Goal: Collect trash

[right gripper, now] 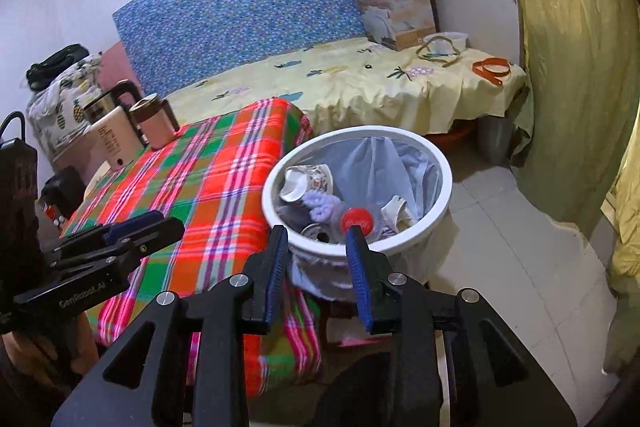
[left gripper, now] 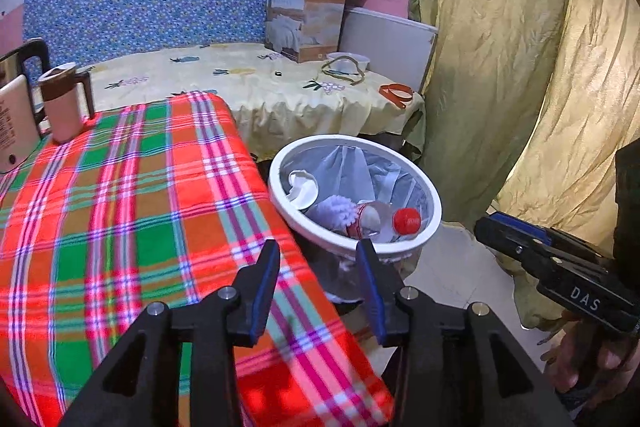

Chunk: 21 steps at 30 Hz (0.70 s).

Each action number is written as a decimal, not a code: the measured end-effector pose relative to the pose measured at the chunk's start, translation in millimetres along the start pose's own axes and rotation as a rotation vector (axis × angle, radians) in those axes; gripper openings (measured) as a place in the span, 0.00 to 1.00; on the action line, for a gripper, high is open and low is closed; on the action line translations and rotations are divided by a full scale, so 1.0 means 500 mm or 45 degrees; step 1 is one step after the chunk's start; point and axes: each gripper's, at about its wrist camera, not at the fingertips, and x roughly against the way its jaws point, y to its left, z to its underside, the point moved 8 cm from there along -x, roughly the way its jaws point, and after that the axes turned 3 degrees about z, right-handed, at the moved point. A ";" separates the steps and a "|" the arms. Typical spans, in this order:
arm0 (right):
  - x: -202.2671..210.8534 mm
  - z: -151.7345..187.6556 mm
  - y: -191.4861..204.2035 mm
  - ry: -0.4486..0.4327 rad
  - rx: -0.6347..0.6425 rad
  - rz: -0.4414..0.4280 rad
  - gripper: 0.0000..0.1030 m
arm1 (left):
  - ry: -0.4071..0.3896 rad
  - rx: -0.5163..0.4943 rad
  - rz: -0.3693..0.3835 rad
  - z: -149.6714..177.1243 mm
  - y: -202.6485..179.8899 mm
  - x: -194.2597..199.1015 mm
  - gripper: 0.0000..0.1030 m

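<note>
A white trash bin [left gripper: 280, 195] [right gripper: 360, 131] with a clear liner stands on the floor by the table's corner. Inside lie a crushed paper cup [left gripper: 302, 187] [right gripper: 308, 179], a plastic bottle with a red cap [left gripper: 406, 221] [right gripper: 357, 219] and a pale purple fluffy item [left gripper: 338, 209] [right gripper: 322, 207]. My left gripper [left gripper: 318, 245] hovers over the table's edge just short of the bin, open, with nothing between its fingers. My right gripper [right gripper: 317, 231] is open too, empty, near the bin's front rim. Each gripper shows in the other's view: the right one [left gripper: 494, 225], the left one [right gripper: 160, 223].
The table under a red and green plaid cloth [left gripper: 120, 187] [right gripper: 200, 179] carries a brown mug [left gripper: 62, 103] [right gripper: 154, 123] and a kettle [right gripper: 112, 135]. Behind is a bed with a yellow sheet [left gripper: 240, 79], a cardboard box [left gripper: 304, 19] and an olive curtain [left gripper: 500, 67]. Tiled floor [right gripper: 500, 247] lies right of the bin.
</note>
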 end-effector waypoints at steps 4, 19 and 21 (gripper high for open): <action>0.015 0.017 0.014 -0.017 0.036 -0.006 0.32 | -0.020 0.004 -0.028 0.019 0.008 0.028 0.40; 0.042 0.064 0.043 -0.013 0.090 -0.025 0.33 | -0.034 0.028 -0.098 0.076 0.018 0.073 0.40; 0.043 0.063 0.045 -0.016 0.096 -0.025 0.33 | -0.034 0.031 -0.104 0.078 0.020 0.075 0.40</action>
